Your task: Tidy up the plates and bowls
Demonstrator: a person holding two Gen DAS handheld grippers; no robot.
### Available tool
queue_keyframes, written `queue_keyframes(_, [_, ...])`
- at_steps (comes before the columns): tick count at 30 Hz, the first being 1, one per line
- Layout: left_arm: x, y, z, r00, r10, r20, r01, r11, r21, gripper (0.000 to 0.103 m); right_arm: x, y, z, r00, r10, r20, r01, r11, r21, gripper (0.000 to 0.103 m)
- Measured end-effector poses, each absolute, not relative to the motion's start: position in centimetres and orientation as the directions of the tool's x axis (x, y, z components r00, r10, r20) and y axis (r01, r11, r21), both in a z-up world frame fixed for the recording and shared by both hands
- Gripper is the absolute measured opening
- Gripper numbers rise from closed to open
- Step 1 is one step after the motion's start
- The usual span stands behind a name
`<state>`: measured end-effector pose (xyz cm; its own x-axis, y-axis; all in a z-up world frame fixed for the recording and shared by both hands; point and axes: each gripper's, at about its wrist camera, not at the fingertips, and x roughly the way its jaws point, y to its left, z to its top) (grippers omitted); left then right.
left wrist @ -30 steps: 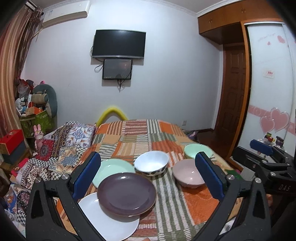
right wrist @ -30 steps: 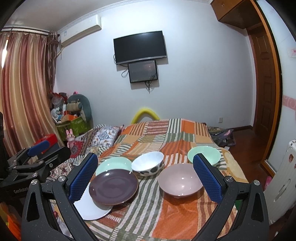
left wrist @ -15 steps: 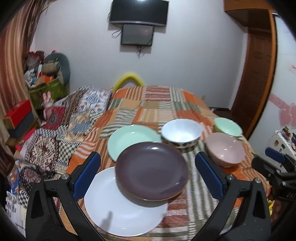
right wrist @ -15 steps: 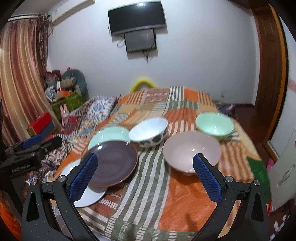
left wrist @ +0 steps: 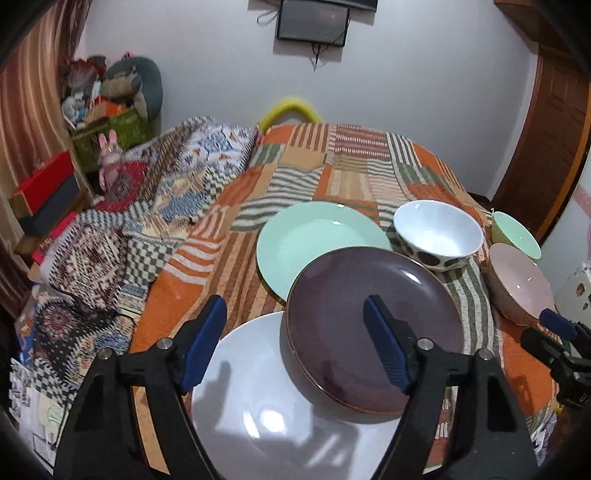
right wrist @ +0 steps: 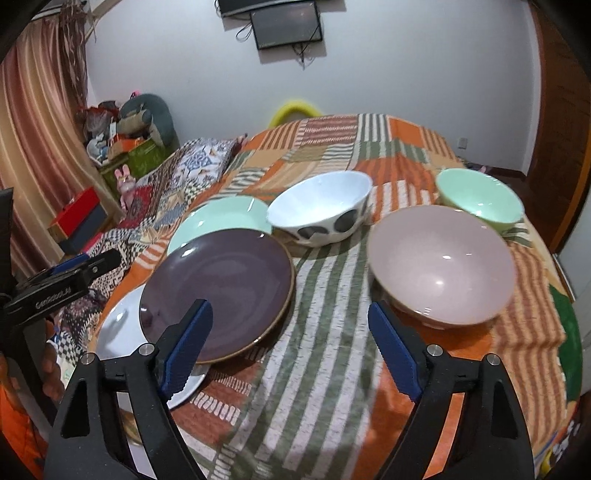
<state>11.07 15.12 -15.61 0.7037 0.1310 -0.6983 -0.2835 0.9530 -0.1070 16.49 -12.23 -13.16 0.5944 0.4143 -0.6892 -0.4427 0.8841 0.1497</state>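
On the striped patchwork bedspread a purple plate leans over a white plate and a mint plate. To their right stand a white bowl with dark spots, a pink bowl and a mint bowl. My left gripper hovers over the purple and white plates; its jaws are closing and press on nothing. My right gripper hangs over the cloth between the purple plate and the pink bowl. Its jaws are also closing, with nothing between them.
A second patterned blanket covers the bed's left side. Red boxes and a pile of toys stand by the curtain. A screen hangs on the far wall, and a wooden door is at the right.
Both grippers have come down and closer to the dishes, tilting to look down on them. The jaws of both stand narrower than before. No dish has moved.
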Motion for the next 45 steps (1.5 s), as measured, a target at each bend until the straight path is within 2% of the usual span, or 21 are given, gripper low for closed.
queue_keyframes(8, [14.3, 16.2, -18.3, 0.664, 0.091, -0.742, -0.271, 0.954, -0.126, 0.070, 18.5, -10.1, -15.1, 0.527, 0.422, -0.738, -0.454, 0.874, 0.175, 0.066])
queue_keyframes(10, [14.8, 16.5, -18.7, 0.655, 0.092, -0.750, -0.279, 0.952, -0.126, 0.065, 19.0, -9.7, -15.5, 0.512, 0.422, -0.748, -0.449, 0.874, 0.185, 0.062])
queue_keyframes(12, [15.4, 17.2, -19.4, 0.642, 0.093, -0.761, -0.302, 0.943, -0.140, 0.054, 19.4, -9.4, -16.1, 0.502, 0.414, -0.759, -0.442, 0.877, 0.186, 0.059])
queue_keyframes(14, [15.8, 17.8, -20.0, 0.633, 0.066, -0.771, -0.308, 0.936, -0.173, 0.048, 19.8, -9.2, -16.6, 0.492, 0.410, -0.768, -0.437, 0.879, 0.189, 0.056])
queue_keyframes(20, [16.3, 18.5, -21.5, 0.614, 0.024, -0.789, -0.309, 0.927, -0.212, 0.035, 20.6, -8.9, -17.8, 0.451, 0.416, -0.790, -0.418, 0.880, 0.225, 0.043])
queue_keyframes(22, [16.4, 18.5, -21.7, 0.610, 0.008, -0.792, -0.302, 0.927, -0.223, 0.034, 20.8, -8.8, -18.1, 0.438, 0.421, -0.794, -0.414, 0.879, 0.237, 0.041])
queue_keyframes(24, [16.5, 18.6, -21.8, 0.607, 0.004, -0.795, -0.303, 0.926, -0.227, 0.027, 21.0, -8.7, -18.4, 0.430, 0.425, -0.796, -0.412, 0.877, 0.246, 0.035])
queue_keyframes(34, [17.7, 18.9, -22.8, 0.570, -0.098, -0.816, -0.290, 0.905, -0.311, 0.025, 21.7, -8.1, -19.0, 0.392, 0.442, -0.807, -0.422, 0.866, 0.269, 0.024])
queue_keyframes(38, [18.1, 18.8, -23.1, 0.562, -0.143, -0.815, -0.272, 0.898, -0.345, 0.022, 21.6, -8.0, -18.9, 0.395, 0.440, -0.806, -0.432, 0.864, 0.260, 0.024])
queue_keyframes(45, [17.8, 17.9, -22.8, 0.559, -0.113, -0.821, -0.269, 0.912, -0.308, 0.023, 21.9, -8.0, -18.7, 0.382, 0.432, -0.817, -0.419, 0.869, 0.263, 0.024])
